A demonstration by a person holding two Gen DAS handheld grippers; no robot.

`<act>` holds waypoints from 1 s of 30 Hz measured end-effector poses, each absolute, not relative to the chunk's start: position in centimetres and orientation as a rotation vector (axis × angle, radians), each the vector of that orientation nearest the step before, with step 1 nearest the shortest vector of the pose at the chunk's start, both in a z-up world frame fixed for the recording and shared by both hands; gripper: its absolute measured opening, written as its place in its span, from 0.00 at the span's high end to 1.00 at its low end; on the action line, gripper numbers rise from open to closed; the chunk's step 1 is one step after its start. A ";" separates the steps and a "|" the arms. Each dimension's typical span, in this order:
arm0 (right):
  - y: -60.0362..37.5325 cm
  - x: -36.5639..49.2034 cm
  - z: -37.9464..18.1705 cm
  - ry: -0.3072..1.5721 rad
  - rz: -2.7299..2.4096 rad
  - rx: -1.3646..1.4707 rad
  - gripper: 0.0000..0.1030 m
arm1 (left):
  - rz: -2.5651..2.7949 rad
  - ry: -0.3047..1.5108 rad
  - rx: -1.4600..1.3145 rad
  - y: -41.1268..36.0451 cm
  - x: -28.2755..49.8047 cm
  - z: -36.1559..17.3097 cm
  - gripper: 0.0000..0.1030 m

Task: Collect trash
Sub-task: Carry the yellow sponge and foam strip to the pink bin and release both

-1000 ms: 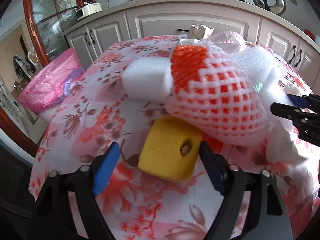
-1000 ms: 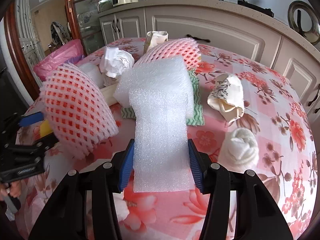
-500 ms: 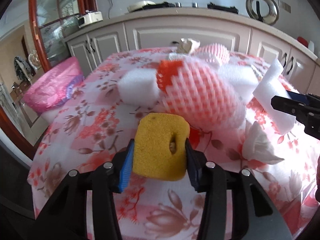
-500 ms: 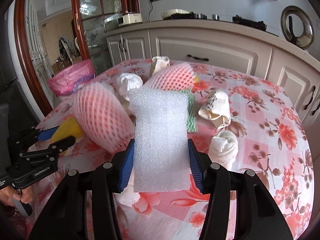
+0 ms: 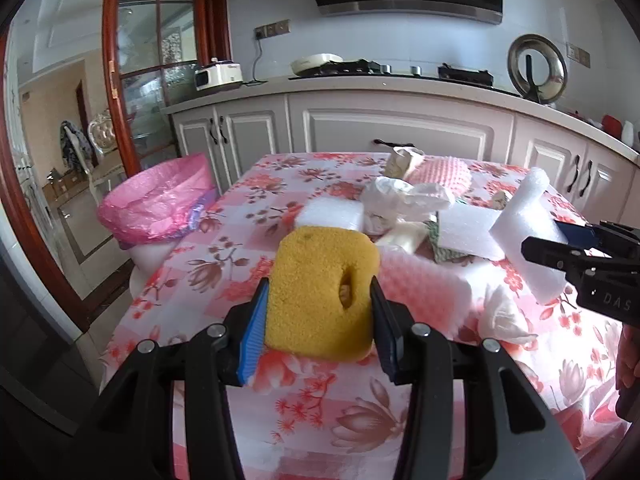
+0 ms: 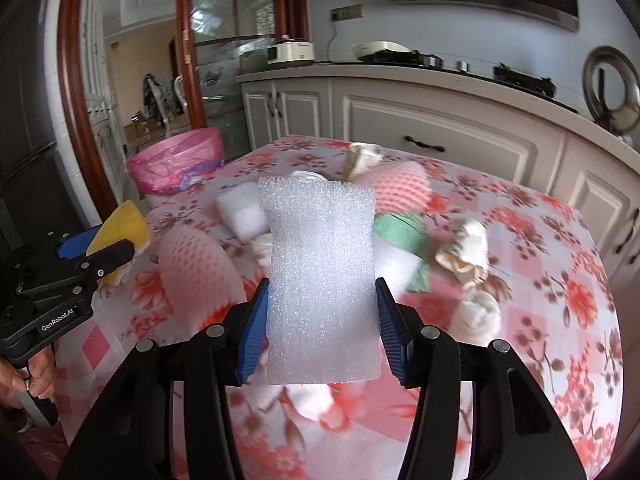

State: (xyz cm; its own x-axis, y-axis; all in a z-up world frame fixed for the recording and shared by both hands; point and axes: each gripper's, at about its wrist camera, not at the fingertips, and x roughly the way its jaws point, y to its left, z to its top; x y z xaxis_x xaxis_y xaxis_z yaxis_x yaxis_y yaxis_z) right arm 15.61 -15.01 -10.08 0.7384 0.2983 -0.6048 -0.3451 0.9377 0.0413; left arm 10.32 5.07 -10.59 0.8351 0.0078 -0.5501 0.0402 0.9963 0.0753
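Observation:
My left gripper is shut on a yellow sponge with a hole in it and holds it above the near end of the table. My right gripper is shut on a white foam sheet, also lifted off the table. The foam sheet shows in the left wrist view at the right, and the sponge shows in the right wrist view at the left. A bin lined with a pink bag stands beside the table's left edge.
On the floral tablecloth lie a pink foam fruit net, white foam blocks, crumpled tissues, a green cloth and paper cups. Cabinets run behind the table.
My left gripper closed on the yellow sponge and lifted it. Both grippers rose and drew back from the table with their loads. The pink net now lies flatter.

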 end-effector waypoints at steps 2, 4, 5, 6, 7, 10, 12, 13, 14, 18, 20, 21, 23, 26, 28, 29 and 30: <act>-14.0 15.9 -10.0 0.647 0.372 -0.087 0.52 | 0.001 0.579 0.072 5.6 10.3 -10.5 0.56; -13.1 16.5 -9.8 0.643 0.395 -0.093 0.52 | 0.020 0.578 0.054 6.4 10.5 -10.6 0.56; -12.6 16.9 -9.7 0.642 0.410 -0.093 0.52 | 0.033 0.578 0.045 6.9 10.6 -10.7 0.56; -12.1 17.3 -9.6 0.641 0.425 -0.093 0.52 | 0.041 0.578 0.037 7.2 10.7 -10.7 0.56; -11.6 17.6 -9.5 0.639 0.435 -0.093 0.52 | 0.050 0.580 0.027 7.6 10.9 -10.7 0.56; -9.9 19.0 -9.1 0.636 0.472 -0.096 0.52 | 0.070 0.582 0.012 8.6 11.5 -10.7 0.56; -8.5 20.0 -8.8 0.633 0.501 -0.101 0.52 | 0.086 0.572 0.008 9.3 11.9 -10.4 0.56; -7.9 20.4 -8.6 0.631 0.514 -0.105 0.52 | 0.094 0.566 0.003 9.7 12.1 -10.1 0.56; -7.2 20.9 -8.4 0.626 0.529 -0.113 0.52 | 0.103 0.562 -0.004 10.2 12.4 -10.0 0.56; -4.8 22.5 -8.1 0.617 0.564 -0.124 0.52 | 0.137 0.553 -0.056 11.9 13.6 -10.8 0.55; -4.3 23.1 -8.3 0.628 0.568 -0.107 0.52 | 0.151 0.586 -0.108 12.4 14.3 -12.0 0.55; -4.2 23.1 -8.3 0.631 0.568 -0.102 0.52 | 0.152 0.593 -0.123 12.5 14.4 -12.4 0.55; -4.0 23.2 -8.4 0.634 0.572 -0.111 0.52 | 0.155 0.586 -0.130 12.5 14.4 -12.6 0.55; -3.8 23.2 -8.5 0.630 0.565 -0.151 0.52 | 0.172 0.572 -0.142 12.6 14.7 -12.8 0.55; -3.9 23.6 -8.6 0.635 0.556 -0.149 0.52 | 0.174 0.585 -0.180 12.8 15.4 -13.1 0.55; -4.2 23.8 -8.5 0.637 0.547 -0.141 0.52 | 0.173 0.591 -0.208 12.8 15.7 -13.3 0.55; -4.3 24.0 -8.4 0.638 0.540 -0.138 0.52 | 0.163 0.593 -0.228 12.8 15.9 -13.4 0.55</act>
State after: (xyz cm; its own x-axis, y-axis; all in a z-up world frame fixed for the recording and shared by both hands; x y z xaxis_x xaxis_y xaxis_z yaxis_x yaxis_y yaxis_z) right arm 23.99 -4.27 -8.39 0.6712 0.4363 -0.5993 -0.5193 0.8537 0.0400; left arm 15.93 12.81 -13.42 0.8175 0.0865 -0.5694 -0.2167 0.9622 -0.1649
